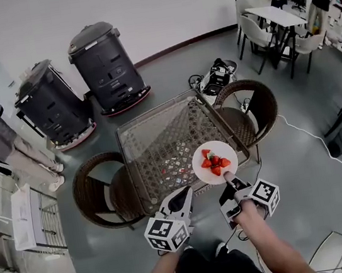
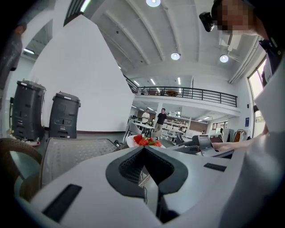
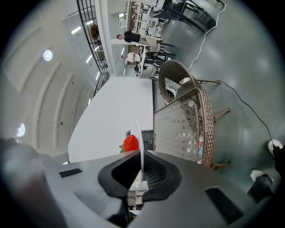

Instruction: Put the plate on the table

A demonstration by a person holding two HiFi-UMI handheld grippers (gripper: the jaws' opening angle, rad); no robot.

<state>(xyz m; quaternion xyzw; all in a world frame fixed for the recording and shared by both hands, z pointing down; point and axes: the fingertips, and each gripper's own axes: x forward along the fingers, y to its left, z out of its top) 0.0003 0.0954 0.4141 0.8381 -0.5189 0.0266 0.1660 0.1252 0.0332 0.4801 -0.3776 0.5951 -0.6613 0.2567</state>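
The right gripper (image 1: 228,179) has its jaws closed down on the near rim of the white plate (image 1: 225,147). In the right gripper view the plate (image 3: 139,132) shows edge-on as a thin white line running straight into the slit between the two dark pads, which leave only the plate's thickness between them. A few strawberries (image 1: 215,162) lie on the plate, and one of them (image 3: 131,143) peeks out beside the rim in that same view.

From where I stand, the plate is held out over the near right corner of the square wicker table (image 1: 159,142), roughly level. I cannot tell whether its underside touches the tabletop.

The left gripper (image 1: 185,194) is just to the left of the right one, at the table's near edge, and points toward the table. Its jaws are drawn together with nothing between them. In the left gripper view (image 2: 144,149) the tips meet in a closed point, with the strawberries (image 2: 144,140) visible beyond them.

A wicker chair (image 1: 97,197) stands at the table's left side and another (image 1: 252,104) at its far right.
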